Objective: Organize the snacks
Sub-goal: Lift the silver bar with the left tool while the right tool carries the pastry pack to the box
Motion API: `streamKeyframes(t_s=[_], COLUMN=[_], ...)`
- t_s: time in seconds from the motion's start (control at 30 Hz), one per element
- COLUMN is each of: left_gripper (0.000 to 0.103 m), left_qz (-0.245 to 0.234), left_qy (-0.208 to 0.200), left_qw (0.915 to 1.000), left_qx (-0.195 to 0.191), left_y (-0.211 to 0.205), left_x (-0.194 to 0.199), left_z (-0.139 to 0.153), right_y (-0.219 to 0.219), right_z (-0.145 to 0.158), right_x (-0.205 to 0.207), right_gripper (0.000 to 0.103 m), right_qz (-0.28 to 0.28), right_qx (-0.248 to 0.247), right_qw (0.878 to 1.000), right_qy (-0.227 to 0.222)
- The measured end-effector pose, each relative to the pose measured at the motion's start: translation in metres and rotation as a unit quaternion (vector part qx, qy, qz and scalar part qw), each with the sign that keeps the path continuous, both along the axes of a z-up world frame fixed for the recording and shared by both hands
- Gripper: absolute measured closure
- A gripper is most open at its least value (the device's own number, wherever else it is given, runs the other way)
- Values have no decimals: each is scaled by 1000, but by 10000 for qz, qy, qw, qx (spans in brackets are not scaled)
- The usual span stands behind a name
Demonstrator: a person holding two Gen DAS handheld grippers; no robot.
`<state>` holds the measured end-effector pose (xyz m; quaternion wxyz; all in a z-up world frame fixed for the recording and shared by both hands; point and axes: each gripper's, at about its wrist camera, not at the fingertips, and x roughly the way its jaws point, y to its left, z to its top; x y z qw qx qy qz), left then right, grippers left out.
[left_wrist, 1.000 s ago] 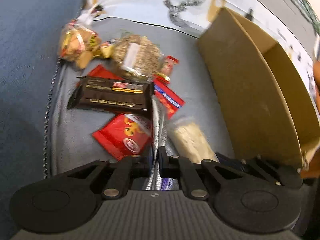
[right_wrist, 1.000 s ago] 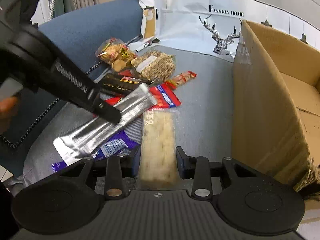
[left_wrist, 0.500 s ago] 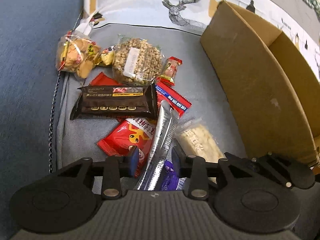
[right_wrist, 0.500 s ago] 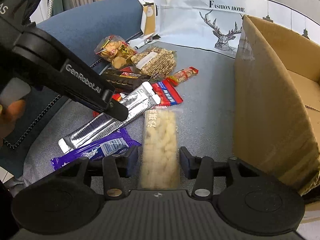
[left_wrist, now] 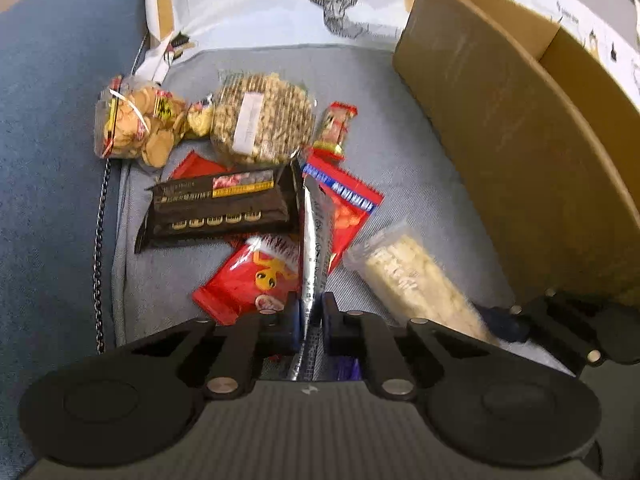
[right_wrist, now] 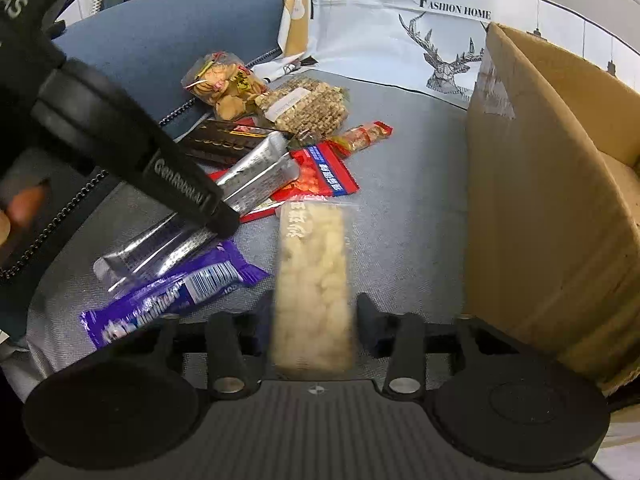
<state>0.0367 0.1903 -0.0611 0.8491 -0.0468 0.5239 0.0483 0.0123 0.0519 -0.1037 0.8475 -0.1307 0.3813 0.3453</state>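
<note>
My left gripper [left_wrist: 311, 316] is shut on a long silver foil snack pack [left_wrist: 316, 240], which also shows in the right wrist view [right_wrist: 256, 176] held low over the grey cushion. My right gripper [right_wrist: 312, 316] is open around a clear pack of pale puffed-rice bars [right_wrist: 314, 272], which lies on the cushion; it also shows in the left wrist view [left_wrist: 412, 280]. A purple wrapper [right_wrist: 172, 296] lies left of it. An open cardboard box [right_wrist: 552, 208] stands at the right.
More snacks lie in a heap behind: a black bar pack [left_wrist: 224, 208], red packs [left_wrist: 252, 276], a round grain cake [left_wrist: 260, 120], a cookie bag [left_wrist: 136, 128] and a small red stick [left_wrist: 336, 128]. A blue sofa arm [left_wrist: 48, 160] is at the left.
My left gripper opened briefly, then shut again on the silver pack. My right gripper has widened around the rice bar pack, which now lies between its fingers.
</note>
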Motion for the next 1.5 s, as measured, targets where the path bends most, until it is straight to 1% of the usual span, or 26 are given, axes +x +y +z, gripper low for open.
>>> streamKeyframes(t_s=[0.17,0.23,0.33,0.53,0.7,0.83,0.9,0.97,1.03,1.1,1.13,1.2,1.23,1.3,1.37,1.5], left_gripper=[93,93,93,93,93,93,93,93,93,93,93,93,93,93,93,93], left_qz=[122,208,277,322,440,637,714,754,765,756,740,659,620,542,469,325], left_qy=[-456,-666,-959,-1319,-1490,-1722,-1860,-1996,-2135,-2265,-2328,-2463,-2511,-2614,-2697,-2822], left_qw=[9986,9969,9939,9896,9867,9812,9777,9746,9716,9687,9673,9644,9634,9606,9584,9549], left_qx=[-226,-370,-462,-469,-481,-596,-659,-676,-677,-680,-684,-694,-703,-776,-810,-863], left_y=[3,5,5,1,6,10,9,7,1,-6,-10,-19,-23,-31,-40,-58], left_x=[-4,-7,-10,-12,-15,-20,-22,-23,-23,-22,-22,-21,-19,-16,-12,-5], left_z=[17,25,36,53,60,71,77,82,87,91,93,97,98,100,101,102], right_y=[-3,-6,-10,-16,-22,-37,-45,-57,-68,-79,-87,-101,-109,-119,-130,-141], right_z=[8,14,22,35,55,80,98,122,144,156,158,151,142,131,130,127], right_x=[-3,-6,-11,-15,-21,-20,-15,-4,6,15,20,28,34,44,49,50], right_gripper=[65,65,65,65,65,65,65,65,65,65,65,65,65,65,65,65], right_qz=[-15,-10,-6,-118,-160,-173,-190,-192,-211,-267,-363,-587,-751,-1028,-1129,-1184], right_qx=[174,316,444,619,810,1014,1122,1252,1343,1390,1448,1500,1467,1346,1437,1299], right_qw=[9997,9989,9974,9956,9924,9887,9872,9861,9837,9811,9789,9757,9758,9787,9772,9752], right_qy=[-191,-338,-573,-699,-917,-1091,-1119,-1071,-1179,-1316,-1398,-1483,-1435,-1157,-1076,-1342])
